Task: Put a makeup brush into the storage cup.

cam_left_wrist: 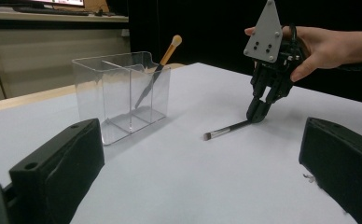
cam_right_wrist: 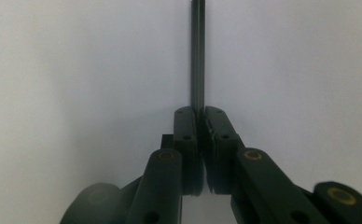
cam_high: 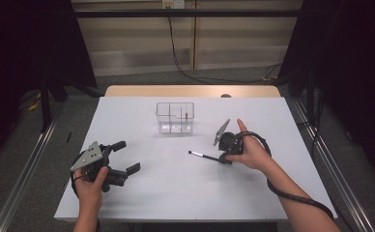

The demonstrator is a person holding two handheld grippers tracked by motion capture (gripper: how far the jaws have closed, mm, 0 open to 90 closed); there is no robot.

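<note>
1. High view: my right gripper sits at about three o'clock from the table's middle, tilted down onto the white table. Its jaws are clamped together on the handle end of a thin black brush, which lies flat and points away toward nine o'clock, its small bristle tip at the far end. My right hand wraps the gripper body from the three o'clock side, and the cable loops back along my forearm.

2. Same view: the clear organiser stands at about twelve o'clock from the brush, well apart from it, with bare table between them. My left gripper rests at about eight o'clock on the table, jaws spread wide with nothing in them, held by my left hand.

3. Left gripper view: my own two black jaws stand far apart at the bottom corners, empty. Beyond them, at eleven o'clock, the organiser shows its dividers, and a second brush with a tan head leans in a rear compartment. At one o'clock my right gripper pinches the black brush, which lies on the table with its bristles toward me.

4. Right gripper view: my jaw pads meet on the brush handle, which runs straight up to twelve o'clock over plain white table.
</note>
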